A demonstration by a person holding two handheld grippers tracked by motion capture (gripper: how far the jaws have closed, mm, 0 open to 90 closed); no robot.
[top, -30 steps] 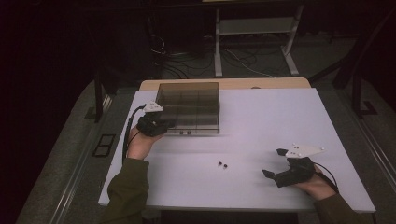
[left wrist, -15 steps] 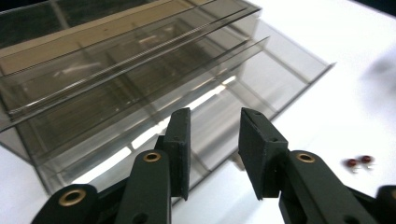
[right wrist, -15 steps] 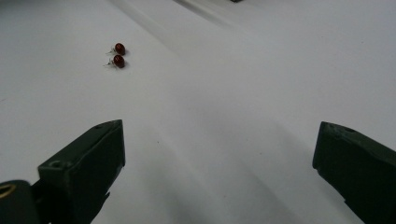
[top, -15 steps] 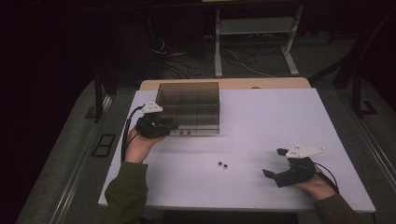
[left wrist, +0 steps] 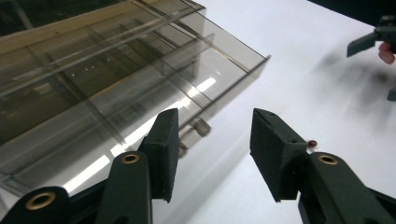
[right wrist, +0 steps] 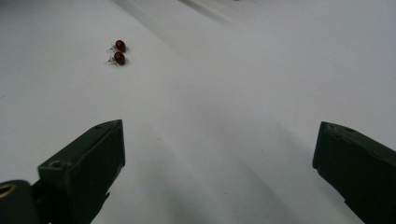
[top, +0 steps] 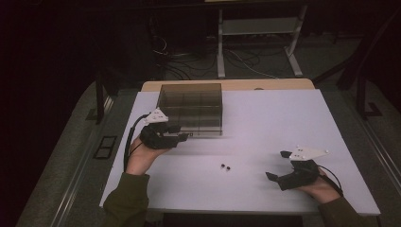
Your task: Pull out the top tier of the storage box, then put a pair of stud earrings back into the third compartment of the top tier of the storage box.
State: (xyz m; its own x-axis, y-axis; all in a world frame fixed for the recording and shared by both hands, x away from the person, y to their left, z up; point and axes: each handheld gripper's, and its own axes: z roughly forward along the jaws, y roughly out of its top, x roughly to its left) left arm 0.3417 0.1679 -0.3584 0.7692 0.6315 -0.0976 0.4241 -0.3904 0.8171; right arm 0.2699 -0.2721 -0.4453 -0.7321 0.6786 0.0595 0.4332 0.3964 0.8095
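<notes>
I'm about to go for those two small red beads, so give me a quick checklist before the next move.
1. Left gripper empty, fingers apart after just opening: ok.
2. Left gripper drawn back from the smoky clear box: ok, no contact seen.
3. Right gripper open and empty: ok.
4. Two red beads lie side by side on the white table: ok.
5. Table between right gripper and beads bare: ok.
6. Box compartments hold nothing: cannot tell.
</notes>
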